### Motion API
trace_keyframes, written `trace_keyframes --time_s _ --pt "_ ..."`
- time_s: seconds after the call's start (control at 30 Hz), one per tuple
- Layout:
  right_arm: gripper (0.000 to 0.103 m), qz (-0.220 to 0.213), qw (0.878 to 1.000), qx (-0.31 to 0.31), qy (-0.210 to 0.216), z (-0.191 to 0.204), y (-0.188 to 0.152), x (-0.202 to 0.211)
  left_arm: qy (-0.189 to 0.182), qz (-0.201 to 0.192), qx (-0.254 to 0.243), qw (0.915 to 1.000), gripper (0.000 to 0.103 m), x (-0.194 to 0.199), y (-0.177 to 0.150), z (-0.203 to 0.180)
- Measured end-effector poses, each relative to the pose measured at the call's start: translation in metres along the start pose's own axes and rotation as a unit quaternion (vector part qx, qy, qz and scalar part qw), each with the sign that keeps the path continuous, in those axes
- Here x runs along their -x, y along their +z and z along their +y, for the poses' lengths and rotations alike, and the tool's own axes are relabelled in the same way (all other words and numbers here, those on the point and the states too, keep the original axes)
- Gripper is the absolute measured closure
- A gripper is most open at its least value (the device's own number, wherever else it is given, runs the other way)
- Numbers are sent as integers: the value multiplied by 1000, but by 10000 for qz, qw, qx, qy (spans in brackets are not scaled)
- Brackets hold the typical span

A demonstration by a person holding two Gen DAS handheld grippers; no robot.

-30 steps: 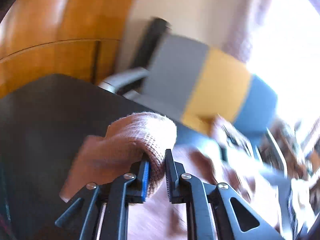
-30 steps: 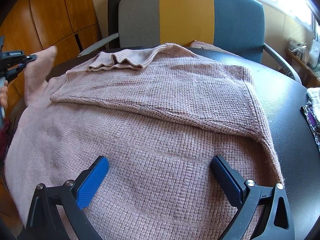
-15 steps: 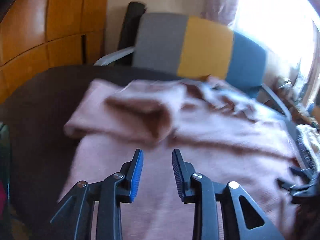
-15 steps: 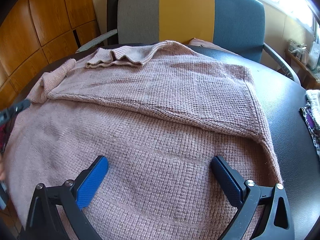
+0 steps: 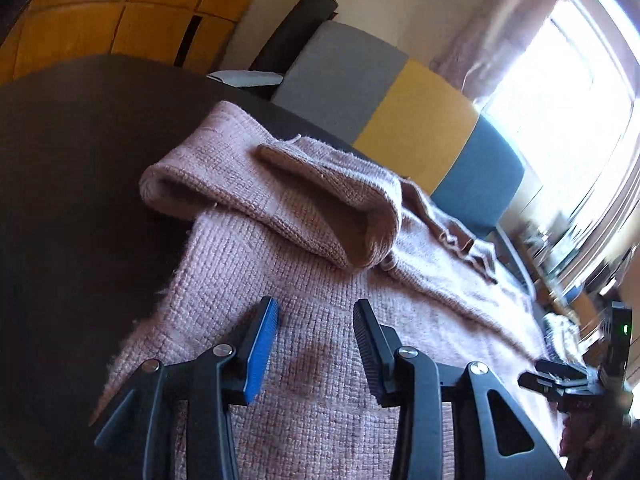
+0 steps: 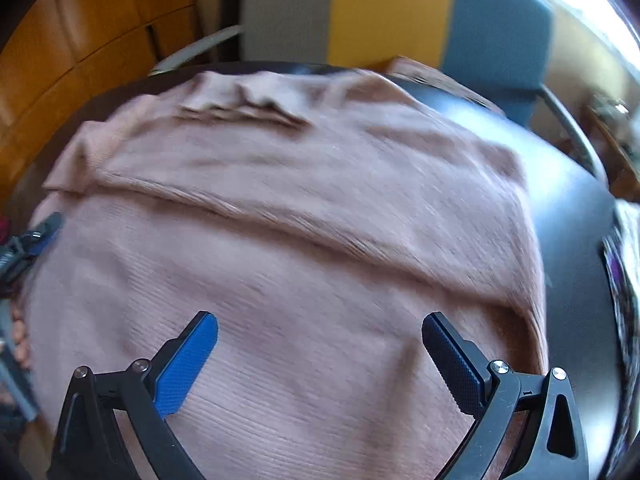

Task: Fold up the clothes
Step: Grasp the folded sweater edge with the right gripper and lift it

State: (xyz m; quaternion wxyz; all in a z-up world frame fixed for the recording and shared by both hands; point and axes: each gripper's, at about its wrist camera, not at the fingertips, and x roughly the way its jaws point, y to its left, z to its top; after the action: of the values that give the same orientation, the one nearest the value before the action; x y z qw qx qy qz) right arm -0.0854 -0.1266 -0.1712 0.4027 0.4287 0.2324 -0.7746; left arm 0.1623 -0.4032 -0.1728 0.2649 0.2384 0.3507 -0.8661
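A: How is the left tool [image 5: 315, 322] standing?
B: Its two fingers are apart, with a small gap. Nothing is between them. It tips to one side.
A: And the right tool [image 6: 320, 330]?
B: Its fingers [image 6: 188, 362] are spread very wide, with nothing held. That view is blurry.
A: Can they see each other?
B: Yes. Each one peeks in at the edge of the other's view.

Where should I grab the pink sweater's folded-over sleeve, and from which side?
Probably at the sleeve's open cuff end, which lies rolled and slightly raised on the sweater body, directly ahead of the left tongs. Come in low from the near side, one finger over the roll's rounded lip, one under. Both tongs are open and empty.
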Motion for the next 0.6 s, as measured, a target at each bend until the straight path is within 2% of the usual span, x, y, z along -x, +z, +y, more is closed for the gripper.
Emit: trace_keyframes --time_s 0.13,0.23,0.3,0.37,0.5,0.57,0.6 --pt "0 -423 9951 860 226 67 54 7 -59 -27 29 10000 64 -1 0 1" --pt "0 -595 9868 1408 530 122 99 1 -105 -39 49 9999 64 -3 1 3" --pt "1 -622 9797 1764 728 159 117 -3 -148 -51 75 9998 64 -2 1 3" --pt "3 -571 9697 2223 839 194 137 -14 -187 -62 92 9998 64 -2 0 4" --pt "7 -248 9542 2860 845 252 151 -51 -261 -84 130 9995 64 -1 0 6" --pt "8 -69 9511 3002 722 269 153 -69 -298 -91 146 9994 64 -1 0 7" --pt "12 16 9510 3014 695 273 154 -77 -310 -94 151 9994 64 -1 0 7"
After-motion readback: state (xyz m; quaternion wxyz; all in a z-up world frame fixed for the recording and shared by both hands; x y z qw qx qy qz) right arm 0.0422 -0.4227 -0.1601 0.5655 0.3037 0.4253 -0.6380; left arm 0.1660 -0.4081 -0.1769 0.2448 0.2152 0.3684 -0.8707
